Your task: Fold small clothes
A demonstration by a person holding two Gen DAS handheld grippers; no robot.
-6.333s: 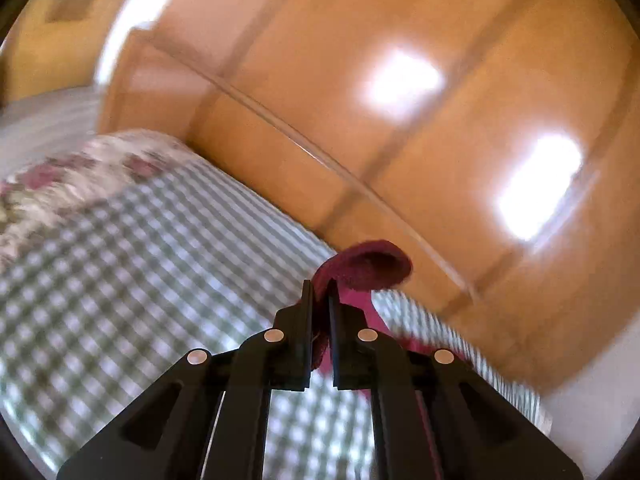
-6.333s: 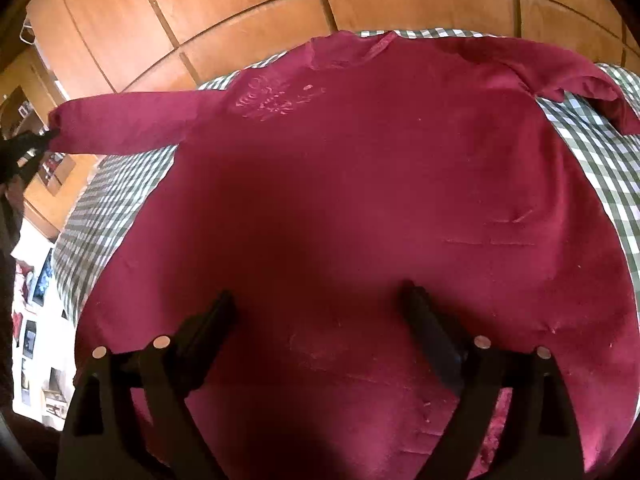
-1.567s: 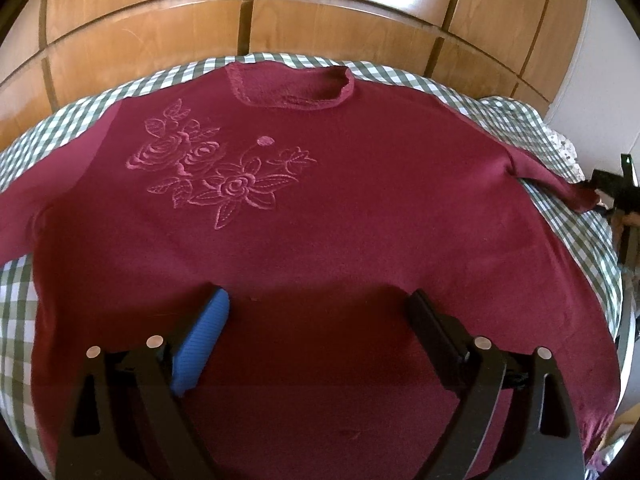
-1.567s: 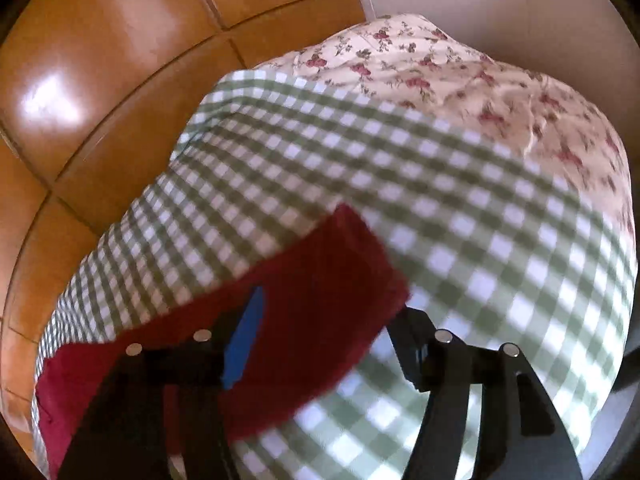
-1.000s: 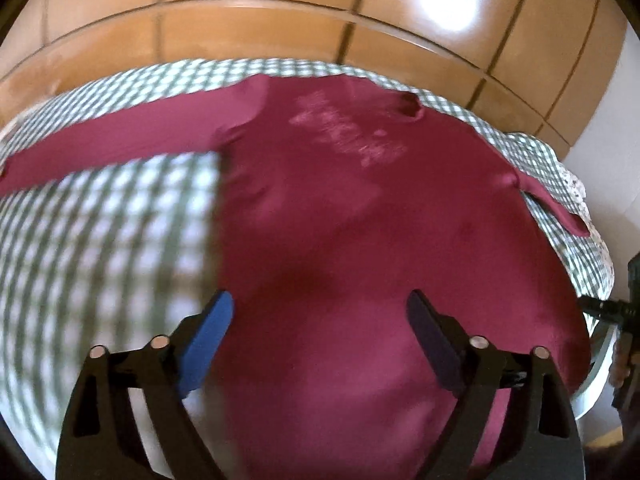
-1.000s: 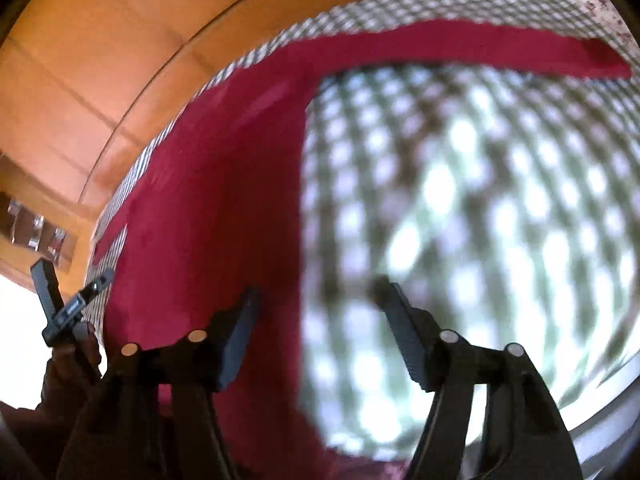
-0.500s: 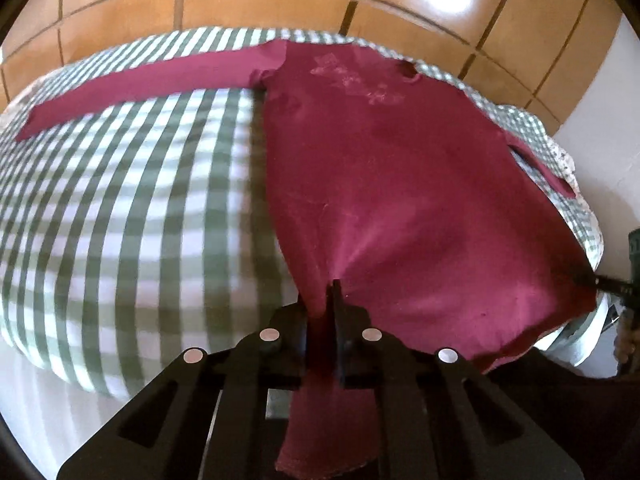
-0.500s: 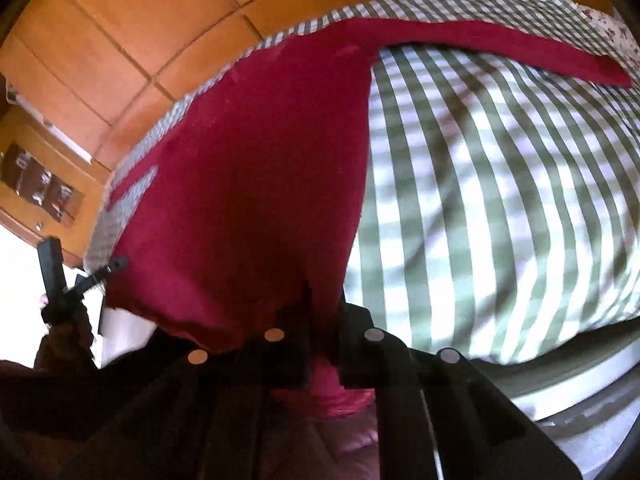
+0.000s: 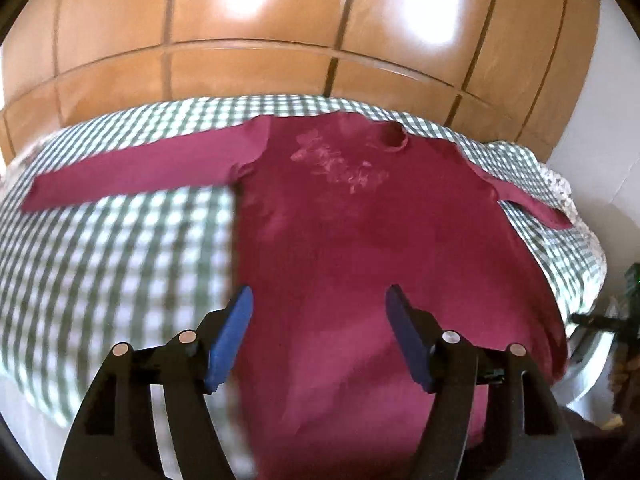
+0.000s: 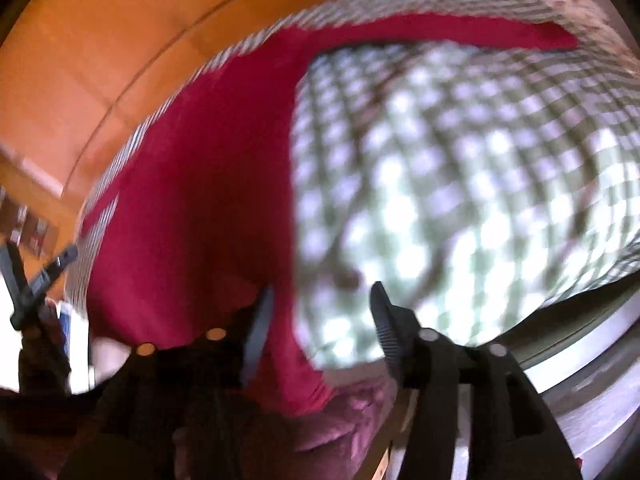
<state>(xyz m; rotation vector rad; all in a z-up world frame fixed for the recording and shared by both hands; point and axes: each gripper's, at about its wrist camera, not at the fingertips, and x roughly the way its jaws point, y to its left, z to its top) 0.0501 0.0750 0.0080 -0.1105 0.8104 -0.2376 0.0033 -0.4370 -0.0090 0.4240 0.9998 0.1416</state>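
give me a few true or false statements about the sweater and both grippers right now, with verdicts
1. The maroon sweater lies spread out on the green checked bedspread. True.
2. The left gripper is shut on the sweater's hem. False: its jaws stand wide apart with nothing clamped between them.
3. Both sleeves are folded across the chest. False: the left sleeve stretches straight out to the side, and the right sleeve also lies outward.
4. A pale floral design shows on the chest below the neckline. True.
5. The right gripper is open. True.
6. The wall behind the bed is bare white plaster. False: wooden panelling rises behind it.
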